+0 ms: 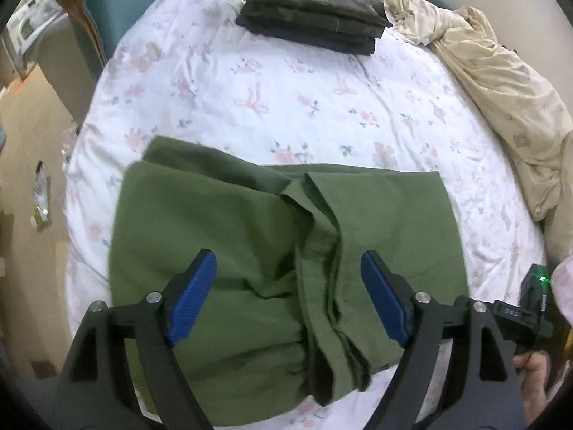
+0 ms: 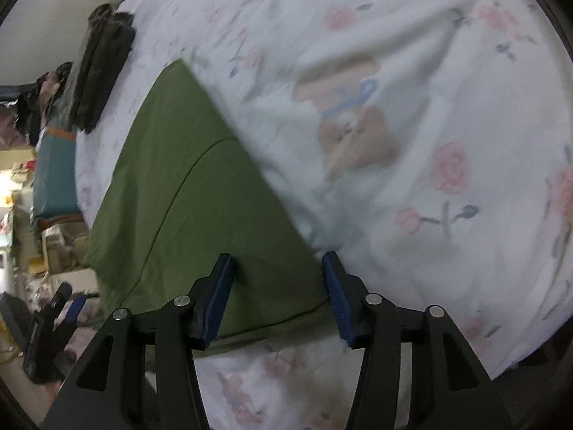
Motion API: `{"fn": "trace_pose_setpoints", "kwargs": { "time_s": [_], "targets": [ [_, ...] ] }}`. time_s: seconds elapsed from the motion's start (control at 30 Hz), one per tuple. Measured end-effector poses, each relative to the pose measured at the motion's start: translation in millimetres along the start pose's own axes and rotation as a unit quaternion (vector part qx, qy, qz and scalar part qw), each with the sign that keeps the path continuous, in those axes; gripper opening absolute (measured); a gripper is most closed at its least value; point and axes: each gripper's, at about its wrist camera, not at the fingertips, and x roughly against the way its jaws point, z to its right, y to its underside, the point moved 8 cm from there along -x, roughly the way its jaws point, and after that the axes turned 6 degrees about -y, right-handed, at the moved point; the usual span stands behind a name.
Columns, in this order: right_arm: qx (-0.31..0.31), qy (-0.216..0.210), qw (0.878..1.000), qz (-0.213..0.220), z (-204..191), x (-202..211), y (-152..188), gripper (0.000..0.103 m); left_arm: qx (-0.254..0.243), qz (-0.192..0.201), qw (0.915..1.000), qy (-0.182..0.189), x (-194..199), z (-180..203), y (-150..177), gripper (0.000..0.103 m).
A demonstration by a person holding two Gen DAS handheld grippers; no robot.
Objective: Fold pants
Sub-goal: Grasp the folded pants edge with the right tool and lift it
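Green pants (image 1: 232,236) lie folded on the flowered bed sheet (image 1: 286,100), with a bunched ridge of cloth running down their middle. My left gripper (image 1: 288,256) hangs over them with its jaws wide apart and nothing pressed between the blue pads. In the right wrist view the pants (image 2: 186,197) spread flat to the left. My right gripper (image 2: 277,258) stands open low over their near right edge; cloth lies under the gap, but the pads do not press on it. The right gripper's body also shows in the left wrist view as a black block with a green light (image 1: 533,304), held by a hand (image 1: 533,369).
A stack of folded dark clothes (image 1: 311,10) lies at the far side of the bed, also seen as the dark stack (image 2: 100,68). A crumpled beige quilt (image 1: 501,82) runs along the right. The floor with scattered litter (image 1: 39,193) drops off at the left.
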Motion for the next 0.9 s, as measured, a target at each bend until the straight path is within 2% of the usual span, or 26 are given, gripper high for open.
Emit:
{"fn": "trace_pose_setpoints", "kwargs": {
  "time_s": [0.1,0.23,0.3,0.4,0.5,0.67,0.77,0.9],
  "targets": [
    [0.037,-0.004,0.999,0.030,-15.7,14.1,-0.4,0.014,-0.002,0.008,1.0000,-0.005,6.0,-7.4,2.2,0.080],
    [0.094,-0.054,0.990,0.087,-56.8,45.6,4.2,0.009,-0.006,-0.015,0.9999,-0.004,5.5,-16.8,14.9,0.080],
    [0.139,-0.091,0.979,0.120,-86.3,63.7,11.2,0.006,-0.001,-0.030,0.9996,0.003,7.3,-16.8,16.6,0.080],
    [0.218,-0.139,0.954,0.148,-135.4,79.6,28.1,0.005,-0.008,-0.021,0.9996,0.016,22.9,-4.4,8.5,0.079],
    [0.290,-0.168,0.931,0.143,-175.1,77.5,46.8,0.005,-0.020,-0.009,0.9989,0.042,42.5,24.9,-3.4,0.079],
    [0.361,-0.195,0.906,0.109,-212.8,58.7,71.8,0.005,-0.041,-0.023,0.9951,0.087,65.8,93.1,-24.7,0.079],
    [0.386,-0.202,0.895,0.093,-223.3,50.8,81.1,0.005,-0.085,-0.054,0.9924,0.070,61.7,127.1,-32.3,0.079],
    [0.396,-0.210,0.891,0.073,-229.8,41.5,89.8,0.005,-0.146,-0.078,0.9849,0.050,53.9,159.4,-34.7,0.078]
  ]
}}
